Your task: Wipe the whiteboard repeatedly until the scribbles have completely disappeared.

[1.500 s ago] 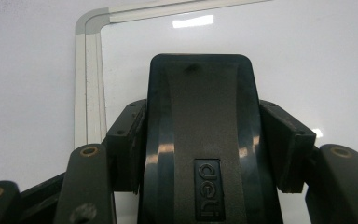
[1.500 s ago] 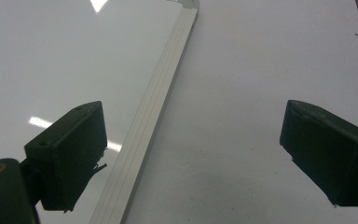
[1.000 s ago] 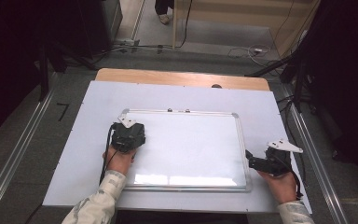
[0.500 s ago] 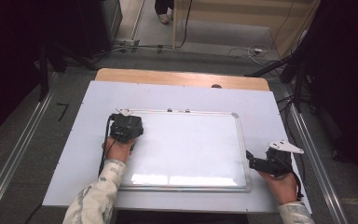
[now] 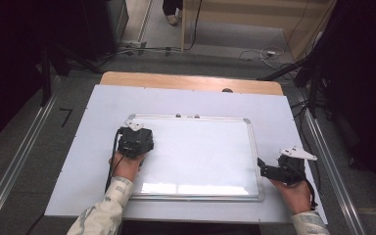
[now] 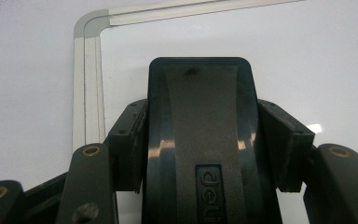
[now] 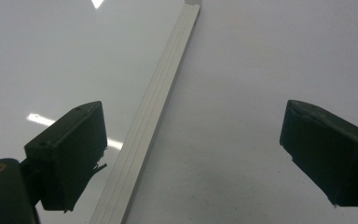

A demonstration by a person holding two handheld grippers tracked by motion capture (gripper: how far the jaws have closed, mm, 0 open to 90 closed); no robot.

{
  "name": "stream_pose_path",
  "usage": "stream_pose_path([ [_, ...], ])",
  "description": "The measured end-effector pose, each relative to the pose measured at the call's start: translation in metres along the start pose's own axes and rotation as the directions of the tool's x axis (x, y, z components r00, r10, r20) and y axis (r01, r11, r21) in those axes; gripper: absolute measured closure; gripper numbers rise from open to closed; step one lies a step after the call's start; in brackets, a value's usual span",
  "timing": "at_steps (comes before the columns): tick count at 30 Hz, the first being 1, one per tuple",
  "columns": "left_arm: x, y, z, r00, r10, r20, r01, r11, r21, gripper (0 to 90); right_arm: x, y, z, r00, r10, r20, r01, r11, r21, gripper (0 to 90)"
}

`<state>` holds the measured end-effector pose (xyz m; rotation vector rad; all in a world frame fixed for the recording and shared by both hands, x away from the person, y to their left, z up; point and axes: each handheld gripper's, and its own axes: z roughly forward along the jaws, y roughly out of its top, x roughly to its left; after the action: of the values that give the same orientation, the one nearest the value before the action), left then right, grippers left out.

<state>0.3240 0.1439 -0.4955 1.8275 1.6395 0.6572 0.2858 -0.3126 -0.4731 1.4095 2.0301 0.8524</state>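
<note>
High view: left gripper (image 5: 135, 140) is sliding up toward the whiteboard (image 5: 200, 152) top-left corner versus a second ago, so the wipe is progressing; left gripper view: jaws are clamping a black eraser (image 6: 199, 140) flat on clean board; right gripper view: right gripper (image 7: 191, 158) is idling wide open, straddling the board's right frame.

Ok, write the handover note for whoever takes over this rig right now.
Left gripper: shut on the black eraser, held on the whiteboard near its far left corner.
Right gripper: open, holding nothing, its jaws astride the whiteboard's right frame.
Done: the board surface in view looks clean, no marks to be seen.
Left: probably just a last check for marks, then set the eraser down.
</note>
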Motion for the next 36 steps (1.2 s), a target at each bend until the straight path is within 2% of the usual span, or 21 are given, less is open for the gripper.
stream_pose_path([
  [7,0.003,0.005,0.006,1.0000,-0.008,-0.002,0.008,1.0000,-0.002,40.9,0.000,-0.001,0.000,1.0000,-0.001,0.001,0.001,1.000,-0.001,5.8],
  [17,0.012,0.021,0.020,0.9994,-0.022,-0.028,0.022,0.9998,0.002,40.9,-0.001,-0.001,-0.001,1.0000,0.003,0.000,-0.003,1.000,0.001,5.8],
  [21,0.008,0.015,0.014,0.9998,-0.012,-0.018,0.012,0.9999,0.003,40.9,-0.002,-0.002,-0.001,1.0000,0.005,0.001,-0.005,1.000,0.001,5.8],
  [29,-0.008,-0.005,-0.003,0.9999,0.016,0.005,-0.016,0.9999,-0.003,40.9,-0.001,-0.002,-0.002,1.0000,0.006,0.003,-0.006,1.000,0.000,5.8],
  [31,-0.008,-0.003,-0.002,0.9999,0.015,0.005,-0.015,0.9999,-0.004,40.9,-0.001,-0.002,-0.001,1.0000,0.006,0.004,-0.006,1.000,0.003,5.8],
  [36,0.002,0.010,0.011,0.9995,-0.008,-0.031,0.008,1.0000,0.000,40.9,0.001,-0.001,-0.001,1.0000,0.000,-0.002,0.000,1.000,-0.002,5.8],
])
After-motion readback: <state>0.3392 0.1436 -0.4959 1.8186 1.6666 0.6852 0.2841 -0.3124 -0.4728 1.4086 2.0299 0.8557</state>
